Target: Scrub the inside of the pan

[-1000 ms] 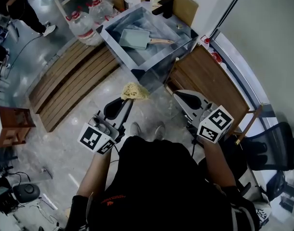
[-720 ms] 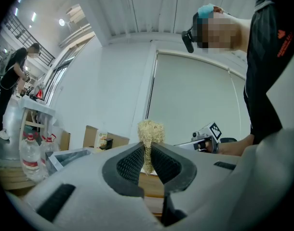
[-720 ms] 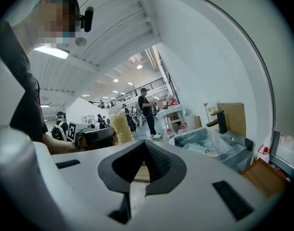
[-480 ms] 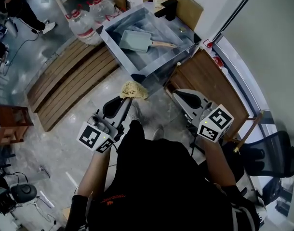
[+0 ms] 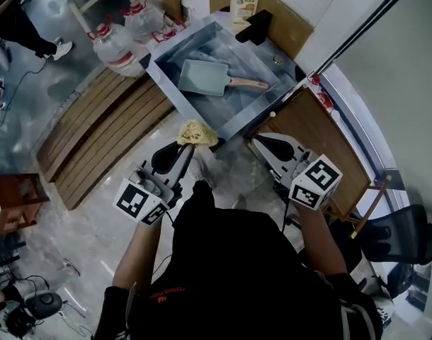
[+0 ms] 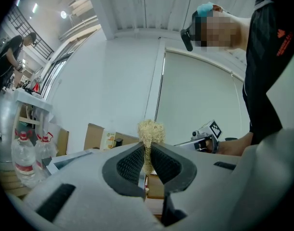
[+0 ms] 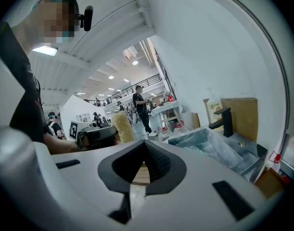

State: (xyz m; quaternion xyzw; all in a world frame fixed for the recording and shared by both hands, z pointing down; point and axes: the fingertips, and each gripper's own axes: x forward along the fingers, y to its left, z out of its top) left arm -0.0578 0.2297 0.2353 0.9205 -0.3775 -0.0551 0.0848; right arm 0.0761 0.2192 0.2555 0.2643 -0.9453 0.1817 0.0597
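A grey-blue square pan (image 5: 200, 76) with a wooden handle lies in the steel sink (image 5: 161, 61), ahead of both grippers. My left gripper (image 5: 187, 147) is shut on a yellowish fibre scrubber (image 5: 196, 133), held in the air short of the sink's near corner. In the left gripper view the scrubber (image 6: 151, 131) sticks up from between the closed pads (image 6: 132, 163). My right gripper (image 5: 263, 142) is shut with nothing in it, to the right of the scrubber and level with it. In the right gripper view its jaws (image 7: 144, 146) meet, and the sink (image 7: 212, 146) lies ahead on the right.
A black faucet (image 5: 256, 27) and a soap bottle (image 5: 244, 2) stand at the sink's back. Water bottles (image 5: 120, 37) sit left of it, above a slatted wooden bench (image 5: 103, 126). A wooden counter (image 5: 316, 129) adjoins the sink on the right. An office chair (image 5: 407, 239) is at the far right.
The sink and pan have slid lower and closer in the head view as the person steps toward them. Both grippers keep their poses and stay shut.
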